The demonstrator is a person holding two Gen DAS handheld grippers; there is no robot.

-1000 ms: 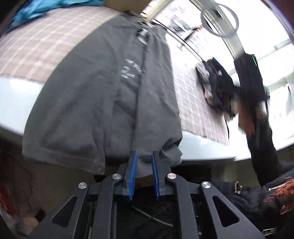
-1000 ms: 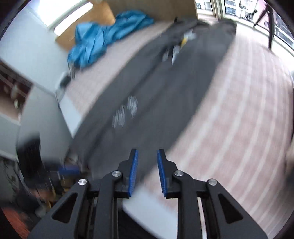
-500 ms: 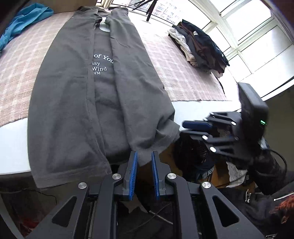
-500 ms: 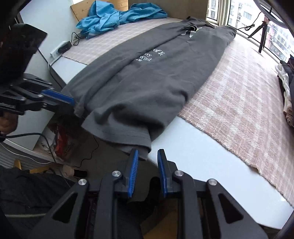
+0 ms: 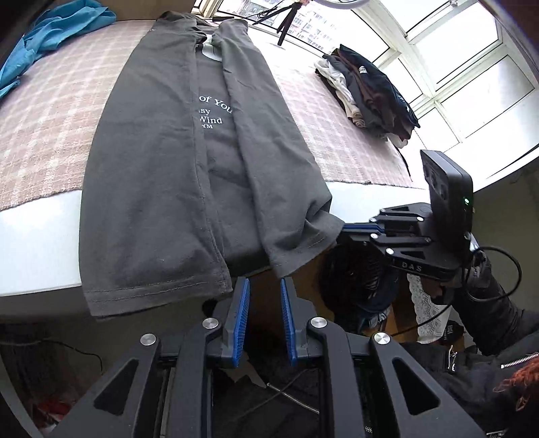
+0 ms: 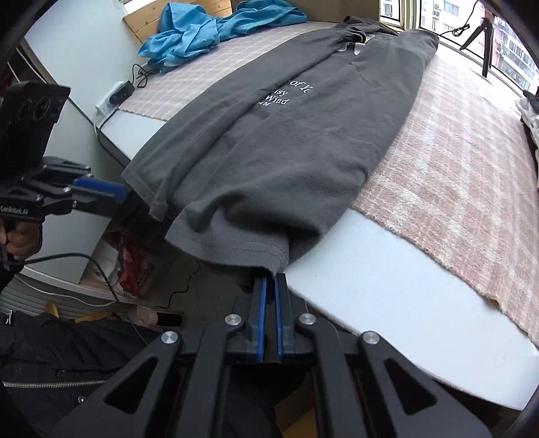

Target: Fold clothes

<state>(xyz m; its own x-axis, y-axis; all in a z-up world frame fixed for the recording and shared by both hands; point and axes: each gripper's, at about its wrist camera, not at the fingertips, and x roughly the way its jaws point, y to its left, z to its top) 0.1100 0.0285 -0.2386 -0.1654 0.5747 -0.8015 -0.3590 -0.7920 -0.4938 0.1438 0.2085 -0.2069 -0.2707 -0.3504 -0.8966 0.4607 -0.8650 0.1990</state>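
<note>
A dark grey T-shirt [image 5: 188, 175] with white lettering lies lengthwise on the table, both sides folded in, its hem hanging over the near white edge. My left gripper [image 5: 264, 281] sits just below the hem's left part; its jaws are opening and nothing is between them. From the right wrist view the left gripper [image 6: 123, 193] shows beside the hem's left corner. My right gripper [image 6: 271, 278] is shut on the right corner of the T-shirt [image 6: 303, 151] hem, and it shows again as the right gripper [image 5: 345, 229] pinching that corner.
A pink plaid cloth [image 6: 454, 151] covers the white table [image 6: 370, 269]. A blue garment [image 6: 209, 30] lies crumpled at the far left, a stack of folded clothes [image 5: 367, 97] at the far right. A power strip [image 6: 113, 97] and cables sit at the table's left side.
The right gripper came in to the hem's right corner and closed its jaws on it. The left gripper's view rolled a little; its jaws stand slightly wider.
</note>
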